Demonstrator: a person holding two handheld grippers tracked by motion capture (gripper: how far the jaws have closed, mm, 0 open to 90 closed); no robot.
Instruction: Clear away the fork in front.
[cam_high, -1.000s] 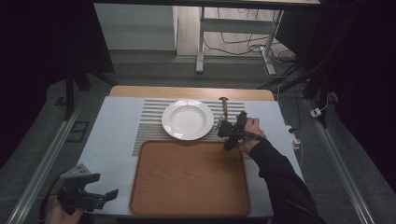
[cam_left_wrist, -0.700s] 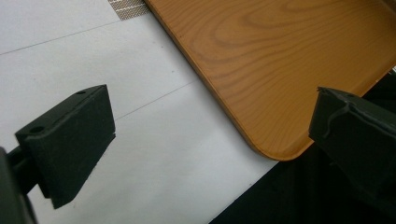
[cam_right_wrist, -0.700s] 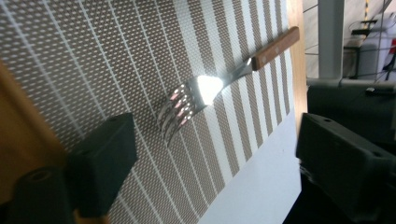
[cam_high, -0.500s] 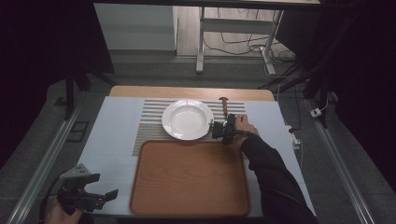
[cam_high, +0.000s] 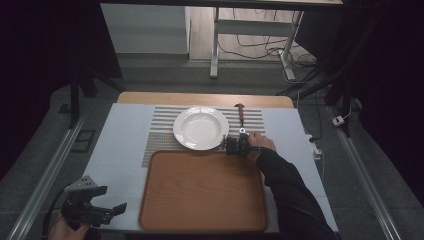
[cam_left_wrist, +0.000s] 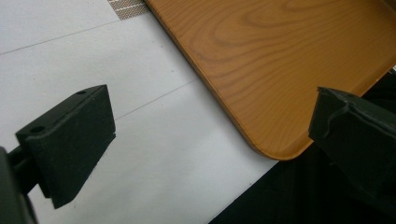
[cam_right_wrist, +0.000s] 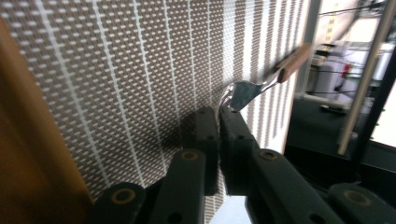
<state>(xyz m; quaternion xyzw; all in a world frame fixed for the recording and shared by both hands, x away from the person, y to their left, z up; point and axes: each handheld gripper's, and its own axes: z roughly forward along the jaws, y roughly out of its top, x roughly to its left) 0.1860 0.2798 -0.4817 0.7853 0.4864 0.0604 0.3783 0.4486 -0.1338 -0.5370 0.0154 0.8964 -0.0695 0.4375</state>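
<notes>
Nearest the tray, off its near left corner, the left gripper hovers with jaws spread wide on nothing. Just beyond the tray's far right corner, the right gripper has just snapped its jaws together on the striped mat, tips at the fork's head; whether they pinch it I can't tell. The white plate sits beyond the tray.

A lab: dark enclosure, floor rails, trailing cables.

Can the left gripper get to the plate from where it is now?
Probably yes. The left gripper sits open at the near left corner, and the bare mat between it and the plate leaves a free path beside the tray.
</notes>
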